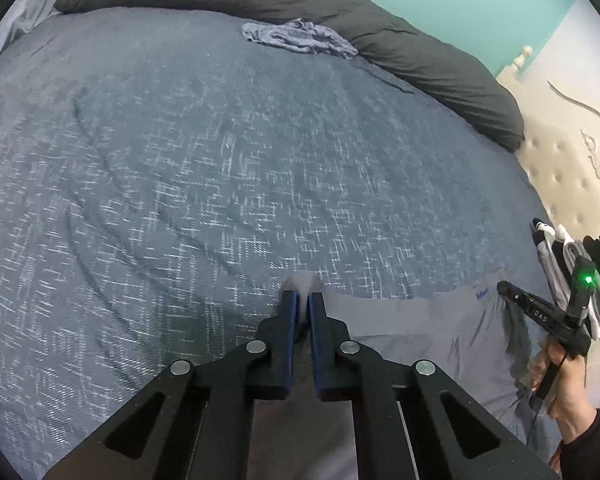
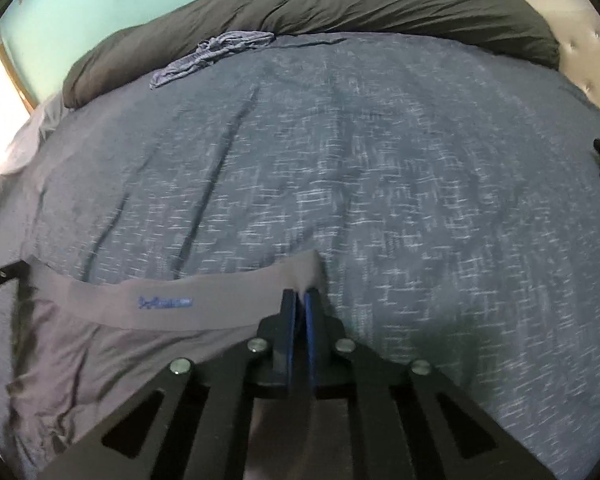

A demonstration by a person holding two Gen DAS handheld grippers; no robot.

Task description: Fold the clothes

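Now each gripper (image 1: 303, 295) (image 2: 300, 294) is clamped on a waistband corner of the grey shorts (image 2: 112, 344).

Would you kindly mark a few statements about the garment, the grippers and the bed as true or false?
1. The left gripper is shut on the grey garment's waistband. True.
2. The right gripper hangs open above the bed. False: it is shut on the other end of the waistband.
3. A crumpled blue garment lies by the dark pillow. True.
4. The grey garment is already folded into a neat square. False: it lies spread out, waistband stretched between the grippers.
5. The bedspread is plain white. False: it is blue with pale flecks.
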